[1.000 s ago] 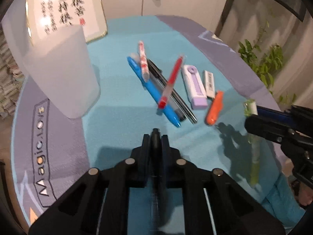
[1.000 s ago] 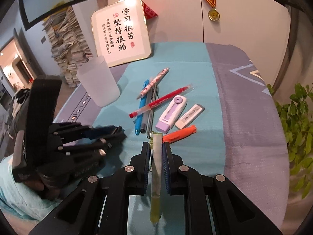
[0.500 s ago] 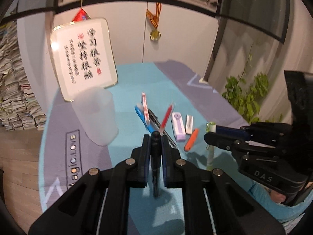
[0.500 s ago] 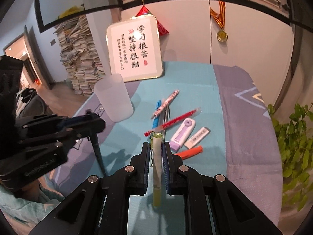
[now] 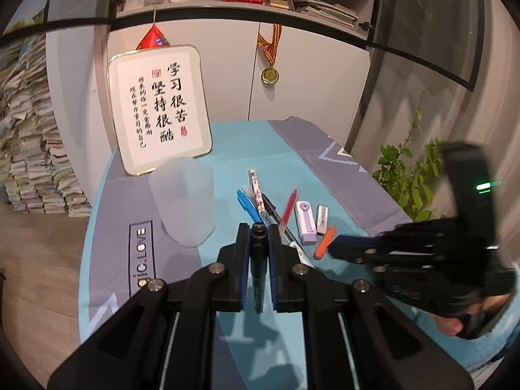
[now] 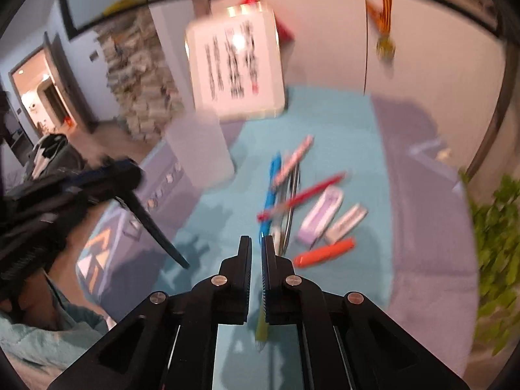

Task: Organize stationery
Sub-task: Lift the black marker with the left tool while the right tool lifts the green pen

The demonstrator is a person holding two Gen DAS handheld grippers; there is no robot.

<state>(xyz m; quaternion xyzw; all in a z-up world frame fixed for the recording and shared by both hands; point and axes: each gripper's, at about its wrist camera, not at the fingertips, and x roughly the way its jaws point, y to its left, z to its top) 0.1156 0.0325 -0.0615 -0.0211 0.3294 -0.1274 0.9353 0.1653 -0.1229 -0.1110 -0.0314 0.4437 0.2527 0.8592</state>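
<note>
Frosted plastic marks the goal: the translucent cup [image 5: 183,201] stands upright on the teal worktop [image 5: 227,149], ahead and to the left of my left gripper [image 5: 258,250], in front of the framed calligraphy board [image 5: 159,107]. My left jaws are clamped on a dark pen [image 5: 258,273], its long axis running straight up and down between them, top end level with the jaw tips and point hanging over the cloth. This hand is the nearer one to the cup, so I judge the pen need only travel forward and left, be kept vertical, and be lowered through the open rim.

My right gripper [image 6: 256,253] shows badly blurred. Its jaws stand narrow with a slim gap, and a yellow-green pen [image 6: 261,325] shows below them; whether they grip it firmly I cannot tell.

The unsorted items lie together to the right of the cup: a blue pen [image 5: 248,204], a patterned pen [image 5: 256,193], a red pen [image 5: 289,208], a lilac correction tape [image 5: 305,221], a white eraser [image 5: 321,219] and an orange marker [image 5: 323,247]. Most point roughly away from me, and they sit nearer my right hand.
</note>
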